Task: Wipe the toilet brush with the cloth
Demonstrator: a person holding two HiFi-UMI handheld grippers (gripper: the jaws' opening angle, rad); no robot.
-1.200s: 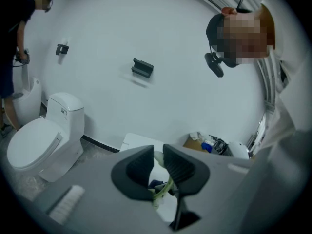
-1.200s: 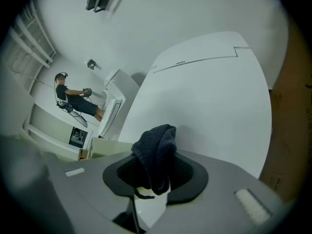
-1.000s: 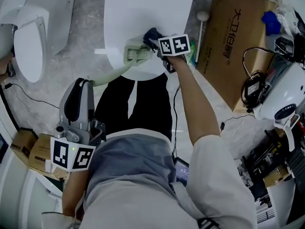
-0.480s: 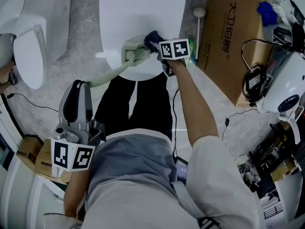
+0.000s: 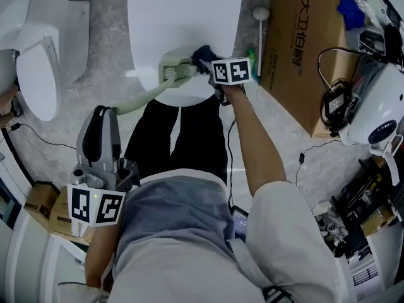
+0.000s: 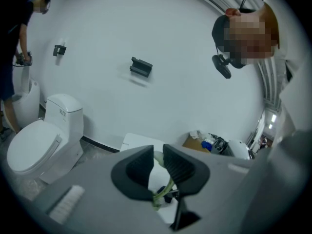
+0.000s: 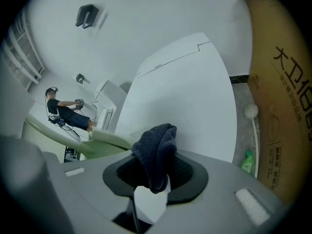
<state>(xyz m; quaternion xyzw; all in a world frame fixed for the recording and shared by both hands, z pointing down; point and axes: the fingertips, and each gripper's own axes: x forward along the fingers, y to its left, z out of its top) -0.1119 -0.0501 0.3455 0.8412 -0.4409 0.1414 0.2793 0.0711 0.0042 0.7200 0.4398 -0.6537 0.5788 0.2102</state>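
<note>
The toilet brush [image 5: 177, 72] lies with its pale green head over the near edge of a closed white toilet lid [image 5: 183, 17], its handle running down and left. A dark blue cloth [image 5: 202, 52] rests against the right end of the head. Little has changed in the last second: cloth and brush head sit against each other much as before, and the right gripper [image 5: 206, 59] has shifted only slightly along the lid's near edge. That suggests the wipe is under way in short strokes at the head, with the handle apparently not yet covered.

The right gripper's jaws are closed tight on a bunched fold of the cloth, which rises from between them in the right gripper view, the brush head just to its left. The left gripper [image 5: 108, 113], nearer the person and to the left, has its jaws almost together around the thin green handle [image 6: 164, 191], steadying the brush.

A second toilet [image 5: 38, 62] stands at far left. A cardboard box [image 5: 303, 55] and a small green bottle [image 5: 253, 62] stand to the right.
</note>
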